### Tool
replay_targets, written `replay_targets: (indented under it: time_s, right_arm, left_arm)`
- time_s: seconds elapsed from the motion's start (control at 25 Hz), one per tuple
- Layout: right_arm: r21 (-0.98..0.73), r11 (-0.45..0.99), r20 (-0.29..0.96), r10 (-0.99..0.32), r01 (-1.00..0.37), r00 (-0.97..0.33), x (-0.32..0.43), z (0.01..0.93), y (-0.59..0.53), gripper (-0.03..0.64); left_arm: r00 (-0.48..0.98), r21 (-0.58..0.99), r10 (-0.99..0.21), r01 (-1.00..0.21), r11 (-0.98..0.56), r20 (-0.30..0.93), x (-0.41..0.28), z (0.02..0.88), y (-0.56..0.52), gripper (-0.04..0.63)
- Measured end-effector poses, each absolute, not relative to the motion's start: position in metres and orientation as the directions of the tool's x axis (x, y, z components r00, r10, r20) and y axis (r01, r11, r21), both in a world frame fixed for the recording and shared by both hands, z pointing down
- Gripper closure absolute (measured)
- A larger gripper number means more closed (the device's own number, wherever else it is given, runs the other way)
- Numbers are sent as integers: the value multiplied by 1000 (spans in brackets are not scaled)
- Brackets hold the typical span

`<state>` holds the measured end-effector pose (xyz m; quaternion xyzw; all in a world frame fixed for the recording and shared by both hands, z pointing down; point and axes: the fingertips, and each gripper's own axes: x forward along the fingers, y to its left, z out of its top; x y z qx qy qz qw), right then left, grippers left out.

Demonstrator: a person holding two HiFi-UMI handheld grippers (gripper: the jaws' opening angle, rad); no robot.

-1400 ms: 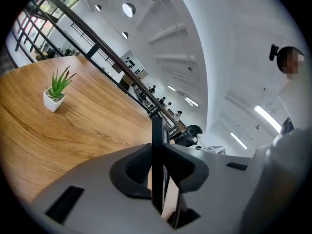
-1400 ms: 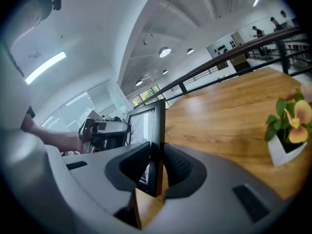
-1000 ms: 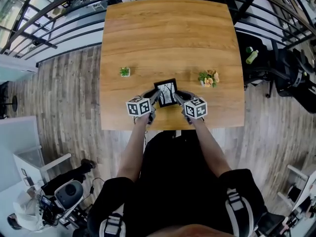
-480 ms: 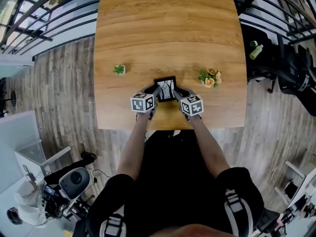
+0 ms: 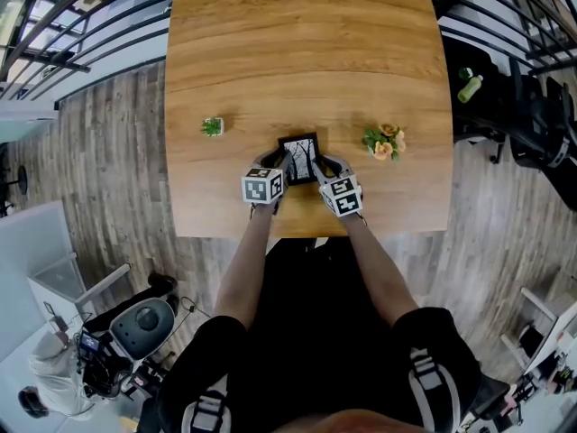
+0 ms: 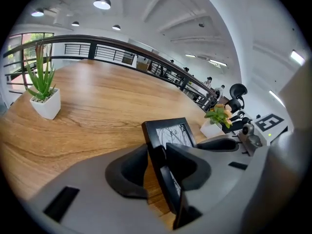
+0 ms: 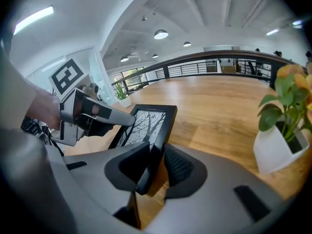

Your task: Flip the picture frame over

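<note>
Looking down from your head view, you see the picture frame [image 5: 299, 156] near the front edge of the desk [image 5: 306, 52], picture side facing up. Your left tongs [image 5: 280, 163] are at its left edge and your right tongs [image 5: 324, 164] at its right edge. A small green plant [image 5: 212, 126] stands off to the left of the frame and a pot of flowers [image 5: 382, 142] off to the right, both apart from it. In the left gripper view, the frame's left edge runs between the two pads, which sit narrow and touch it on either side. Those tongs have just been opening a little, with the frame between them and gripped. The frame sits tilted rather than flat, its tree drawing showing; whether its near end rests on the desk you cannot tell. In the right gripper view, your right tongs are narrow too, clamped on the frame's right edge, one pad on the picture side and one on the back. The tip of the left tongs shows at the frame's opposite edge, and the pot of flowers stands off to the right on the wood.
</note>
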<state>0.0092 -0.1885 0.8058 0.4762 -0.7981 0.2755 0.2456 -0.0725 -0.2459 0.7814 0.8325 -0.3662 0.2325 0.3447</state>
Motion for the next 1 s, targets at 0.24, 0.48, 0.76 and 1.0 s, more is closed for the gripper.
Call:
replay_targets:
  time_s: [0.24, 0.48, 0.76, 1.0]
  right_arm:
    - [-151, 397, 674, -628, -905, -388, 8, 806, -190, 508]
    - [-96, 423, 698, -617, -901, -363, 12, 813, -186, 505]
    - [-105, 436, 698, -608, -894, -379, 10, 814, -186, 500]
    - [-138, 393, 698, -613, -909, -371, 21, 813, -186, 466]
  left_arm:
    - [570, 308, -488, -799, -516, 661, -70, 792, -249, 469]
    - [549, 285, -476, -806, -519, 687, -65, 806, -244, 469]
    - [572, 279, -476, -785, -553, 668, -66, 806, -244, 465]
    - [589, 302, -487, -782, -546, 645, -74, 795, -244, 428]
